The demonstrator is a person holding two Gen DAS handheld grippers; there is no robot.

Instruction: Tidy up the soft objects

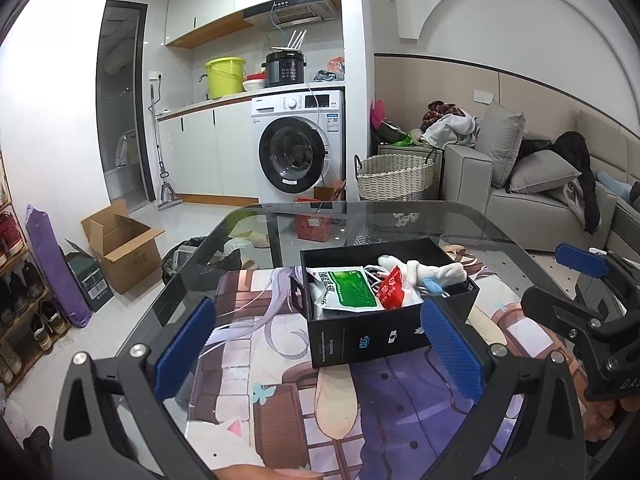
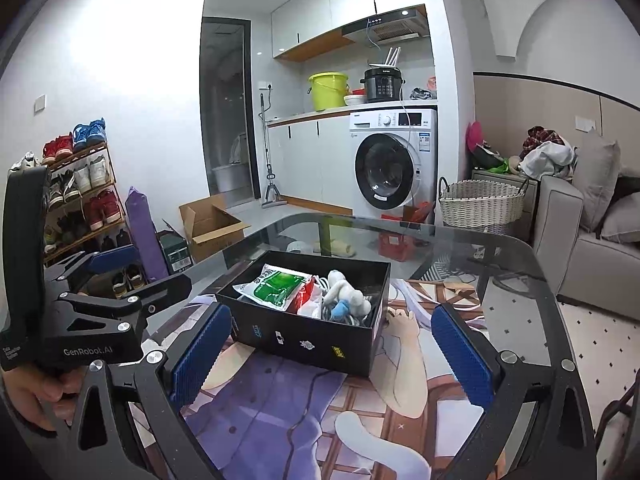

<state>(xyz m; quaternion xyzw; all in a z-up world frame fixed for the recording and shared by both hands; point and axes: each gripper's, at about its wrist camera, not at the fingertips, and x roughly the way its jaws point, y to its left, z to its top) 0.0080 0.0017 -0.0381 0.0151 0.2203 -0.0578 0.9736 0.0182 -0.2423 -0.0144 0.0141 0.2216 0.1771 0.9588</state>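
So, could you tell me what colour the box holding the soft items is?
Black box, clearest in the right wrist view.

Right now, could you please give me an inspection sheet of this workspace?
Surface: glass table partly covered by an illustrated mat.
Job's things: black box on the mat holds a green packet, a red packet and a white plush toy.
Clutter: nothing seen on the table outside the box.
Grippers: left gripper open and empty; right gripper open and empty.
Cables: white cable in the box beside the toy.
Surroundings: washing machine, wicker basket, cardboard box, shoe rack, sofa.
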